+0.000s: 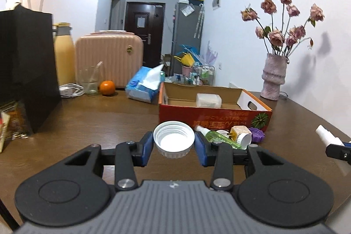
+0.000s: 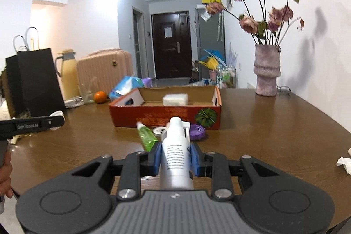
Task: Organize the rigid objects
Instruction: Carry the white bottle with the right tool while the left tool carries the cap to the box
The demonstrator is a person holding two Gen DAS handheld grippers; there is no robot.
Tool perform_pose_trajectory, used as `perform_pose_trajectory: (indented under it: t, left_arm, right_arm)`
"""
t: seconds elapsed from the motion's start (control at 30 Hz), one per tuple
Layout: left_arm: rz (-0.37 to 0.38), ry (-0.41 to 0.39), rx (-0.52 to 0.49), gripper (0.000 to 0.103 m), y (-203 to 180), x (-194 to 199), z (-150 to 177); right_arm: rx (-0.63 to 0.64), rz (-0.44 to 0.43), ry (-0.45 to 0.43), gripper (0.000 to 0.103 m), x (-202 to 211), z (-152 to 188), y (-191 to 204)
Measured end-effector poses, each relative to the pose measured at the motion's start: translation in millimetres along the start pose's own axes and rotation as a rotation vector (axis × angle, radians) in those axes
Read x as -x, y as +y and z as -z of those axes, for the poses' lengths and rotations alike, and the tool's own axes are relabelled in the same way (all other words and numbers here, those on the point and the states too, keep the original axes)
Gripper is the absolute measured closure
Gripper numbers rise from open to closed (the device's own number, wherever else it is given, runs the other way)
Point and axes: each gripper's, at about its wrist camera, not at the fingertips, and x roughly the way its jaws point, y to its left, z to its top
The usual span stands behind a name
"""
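My left gripper (image 1: 173, 149) is shut on a white ribbed lid (image 1: 174, 138), held above the brown table with its hollow side up. My right gripper (image 2: 175, 158) is shut on a white spray bottle (image 2: 176, 150), nozzle pointing forward; that bottle's tip (image 1: 326, 135) shows at the right edge of the left wrist view. Ahead stands an orange cardboard box (image 1: 210, 116) (image 2: 164, 116), open on top, with a white block (image 1: 208, 100) (image 2: 175, 99) inside. In front of the box lie a green bottle (image 1: 221, 137) (image 2: 145, 135), a purple lid (image 1: 257, 135) (image 2: 197, 132) and a cream plug-in unit (image 1: 240, 134).
A black paper bag (image 1: 26, 67) (image 2: 37, 82), a yellow flask (image 1: 63, 54), a pink case (image 1: 109, 58), a glass (image 1: 88, 80), an orange (image 1: 107, 87) and a blue tissue pack (image 1: 144, 84) crowd the far left. A vase of dried roses (image 1: 274, 80) (image 2: 266, 71) stands far right. Crumpled tissue (image 2: 345, 162) lies at the right.
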Motion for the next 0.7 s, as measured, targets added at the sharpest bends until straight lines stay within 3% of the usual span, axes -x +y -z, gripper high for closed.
perform_pose_trajectory:
  t: [0.37, 0.57, 0.7]
  left_arm:
    - [-0.001, -0.053, 0.040, 0.062, 16.1, 46.8, 9.7]
    - [0.010, -0.060, 0.042, 0.062, 15.0, 51.1, 13.6]
    - [0.028, -0.018, 0.042, 0.062, 19.2, 37.1, 20.2]
  right_arm:
    - [0.032, -0.028, -0.045, 0.076, 39.5, 5.2, 26.1]
    - [0.037, -0.025, -0.037, 0.076, 42.3, 5.4, 25.9]
    - [0.017, -0.030, -0.055, 0.076, 34.8, 2.2, 23.0]
